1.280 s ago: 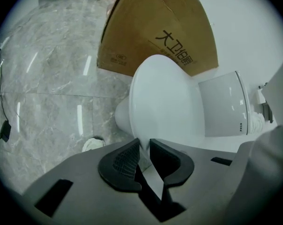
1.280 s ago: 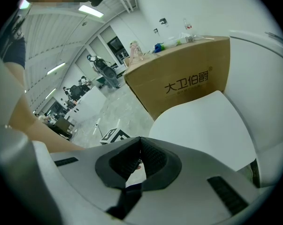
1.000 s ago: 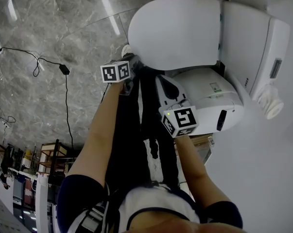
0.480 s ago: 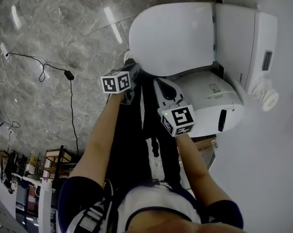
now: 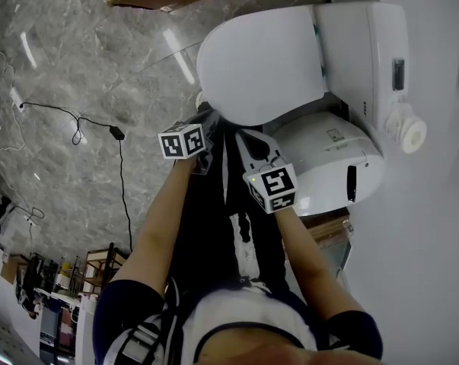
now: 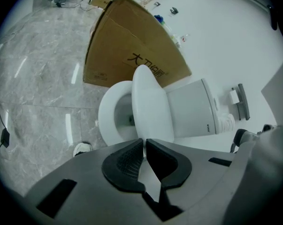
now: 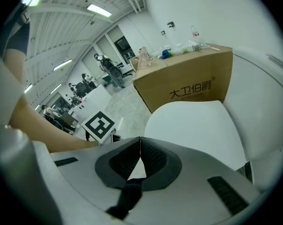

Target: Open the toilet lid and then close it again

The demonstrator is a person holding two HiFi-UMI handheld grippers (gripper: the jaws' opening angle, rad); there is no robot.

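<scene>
Lifted higher, toilet lid [image 6: 150, 107] is pinched by just-tightened left hand-held gripper [image 6: 144, 142]; right hand-held gripper [image 7: 140, 139] closed.

White glossy oval toilet lid [image 6: 150, 108], partly raised (front edge up, hinge end down), tilted above the white bowl [image 6: 112, 122]

Premises read as an open-plan test or development hall, not a domestic bathroom. A white toilet [image 5: 358, 59], lid [image 5: 259, 59] part-raised, stands unenclosed on a polished grey marble-pattern floor [image 5: 69, 59] against a plain white wall [image 6: 235, 27]. Directly beside it is a large printed cardboard box [image 6: 127, 50] with small items on top. A loose cable [image 5: 69, 120] with a power adapter trails over the floor. Metal shelving [image 5: 100, 268] stands nearby. Beyond are work tables [image 7: 80, 90] with people under long strip ceiling lights [image 7: 99, 9].
</scene>
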